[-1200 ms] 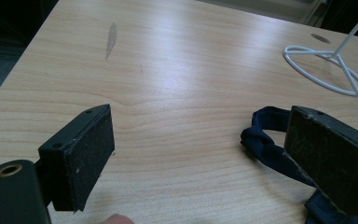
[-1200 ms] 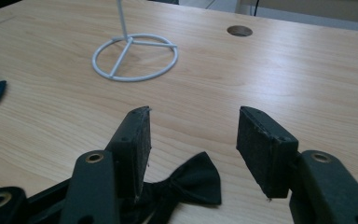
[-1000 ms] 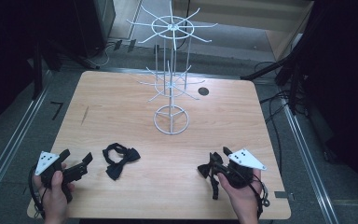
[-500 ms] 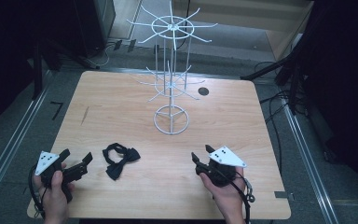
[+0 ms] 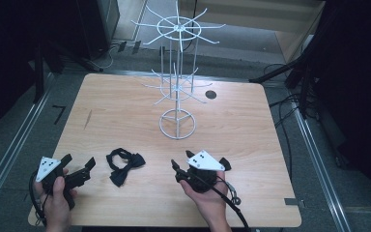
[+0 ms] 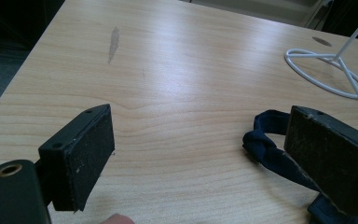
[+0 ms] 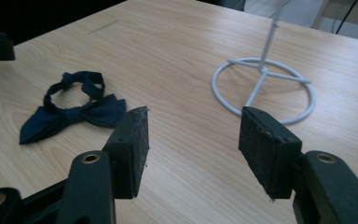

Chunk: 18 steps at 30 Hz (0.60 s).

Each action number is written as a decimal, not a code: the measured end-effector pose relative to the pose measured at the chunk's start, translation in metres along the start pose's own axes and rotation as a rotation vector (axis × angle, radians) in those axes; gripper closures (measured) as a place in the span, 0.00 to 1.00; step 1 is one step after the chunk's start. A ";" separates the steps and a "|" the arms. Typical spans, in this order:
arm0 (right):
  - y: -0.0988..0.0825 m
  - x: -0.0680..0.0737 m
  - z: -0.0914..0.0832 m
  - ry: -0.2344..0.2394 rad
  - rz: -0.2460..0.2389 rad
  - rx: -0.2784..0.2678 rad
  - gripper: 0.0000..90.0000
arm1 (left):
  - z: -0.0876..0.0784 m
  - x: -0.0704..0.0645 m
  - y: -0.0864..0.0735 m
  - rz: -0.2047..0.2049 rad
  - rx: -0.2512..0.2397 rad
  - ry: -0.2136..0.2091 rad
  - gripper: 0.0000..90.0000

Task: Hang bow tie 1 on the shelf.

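Light wooden table (image 5: pixel 125 111), rounded corners, dark floor on all sides. A white wire display stand (image 5: pixel 176 92) with a ring base, central pole and two tiers of radiating hooks stands just beyond the table's middle. A small dark round hole (image 5: pixel 210 94) sits in the tabletop right of the stand.

The dark navy fabric bow tie (image 5: pixel 123 166) with its looped neck strap lies flat on the wood near the front edge, left of centre, between my two grippers. It touches neither. In my right gripper view the bow tie (image 7: pixel 72 109) lies ahead and to the left, loop toward the far side, wings toward me.

My left gripper (image 5: pixel 79 167) is held in my left hand (image 5: pixel 55 203) at the front-left corner of the table, pointing toward the bow tie. Its jaws are spread wide with nothing between them. In my left gripper view the bare wood shows between the two black pads, and the strap of the bow tie (image 6: pixel 270 149) shows just beside the right-hand jaw, partly hidden behind it. Cannot tell from this view whether fabric and jaw touch; from the high view they look apart.

My right gripper (image 5: pixel 197 164) is held in my right hand (image 5: pixel 210 200) front-centre, right of the bow tie and in front of the stand's ring base (image 7: pixel 263 88). Jaws spread apart, empty; only tabletop between the pads. Its cable (image 5: pixel 229 198) trails back over my wrist.
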State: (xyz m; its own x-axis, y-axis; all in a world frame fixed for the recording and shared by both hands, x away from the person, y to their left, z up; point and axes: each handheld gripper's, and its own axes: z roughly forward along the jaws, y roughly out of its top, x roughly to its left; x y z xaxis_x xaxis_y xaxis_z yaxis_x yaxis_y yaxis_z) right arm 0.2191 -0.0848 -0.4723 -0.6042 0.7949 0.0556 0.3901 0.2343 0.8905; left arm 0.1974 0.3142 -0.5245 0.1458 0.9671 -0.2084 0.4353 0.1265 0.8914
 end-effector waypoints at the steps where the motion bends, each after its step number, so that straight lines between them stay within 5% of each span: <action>1: 0.001 0.003 0.003 0.006 0.005 0.002 0.49 | 0.000 0.000 0.000 0.000 0.001 -0.002 0.10; 18: 0.004 0.048 0.047 0.086 -0.026 0.044 0.49 | 0.000 0.000 0.000 0.000 -0.002 -0.001 0.10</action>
State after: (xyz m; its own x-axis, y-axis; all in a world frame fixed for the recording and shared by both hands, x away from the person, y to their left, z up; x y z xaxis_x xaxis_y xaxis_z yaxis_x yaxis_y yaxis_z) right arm 0.2242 -0.0190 -0.4875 -0.6710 0.7378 0.0732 0.4030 0.2801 0.8713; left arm 0.1977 0.3144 -0.5245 0.1463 0.9670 -0.2088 0.4335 0.1270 0.8922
